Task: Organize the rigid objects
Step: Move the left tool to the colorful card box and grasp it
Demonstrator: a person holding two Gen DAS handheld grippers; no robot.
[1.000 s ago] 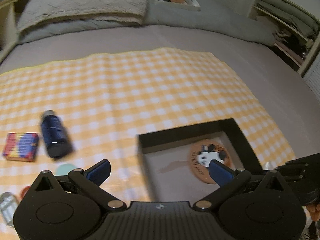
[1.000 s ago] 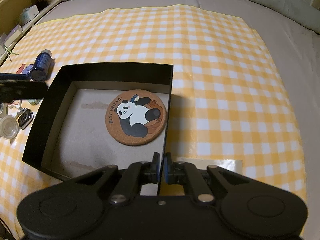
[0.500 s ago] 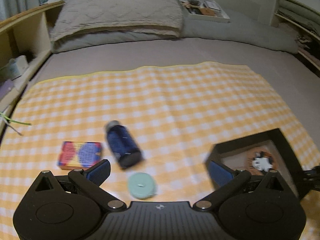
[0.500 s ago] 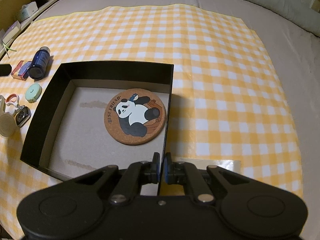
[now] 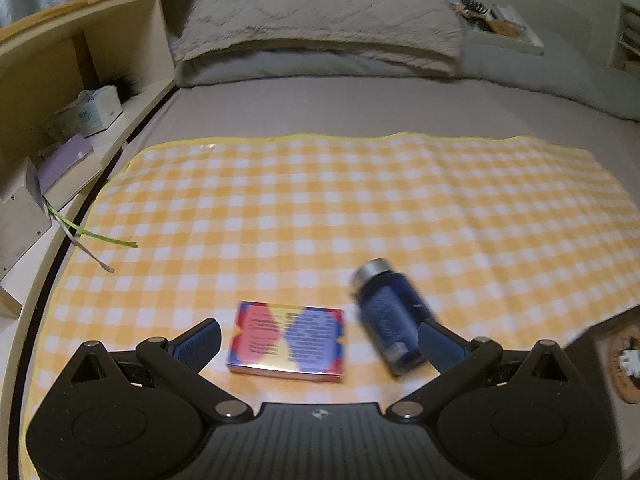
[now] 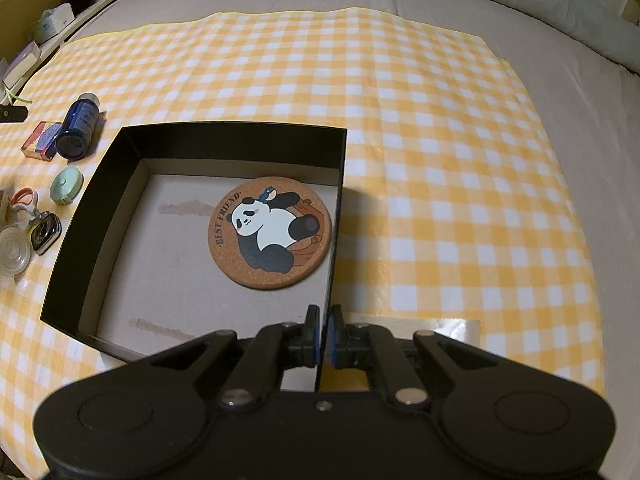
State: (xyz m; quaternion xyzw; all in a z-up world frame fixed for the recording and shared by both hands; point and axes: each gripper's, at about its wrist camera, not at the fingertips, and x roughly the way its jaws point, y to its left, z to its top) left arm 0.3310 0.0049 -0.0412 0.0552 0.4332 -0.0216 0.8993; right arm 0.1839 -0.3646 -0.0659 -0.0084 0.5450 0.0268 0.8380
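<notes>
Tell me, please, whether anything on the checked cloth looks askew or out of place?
The blue bottle lies tipped on its side beside the colourful card box, not upright. Only the panda coaster sits in the black box; the rest is still outside.

Surface: a bed with a grey sheet (image 5: 360, 108) lies ahead of me, a yellow-and-white checked cloth (image 5: 320, 200) spread flat over it.
Head of bed: a quilted grey pillow (image 5: 320, 12) rests on a plainer one.
To my left: a pale wooden shelf unit (image 5: 80, 52) runs along the bedside, holding a tissue box (image 5: 94, 110) and a lilac book (image 5: 66, 158).
Far right: a white tray (image 5: 500, 28) of clutter sits on the bedding.
Light: dim, warm, indoor.
</notes>
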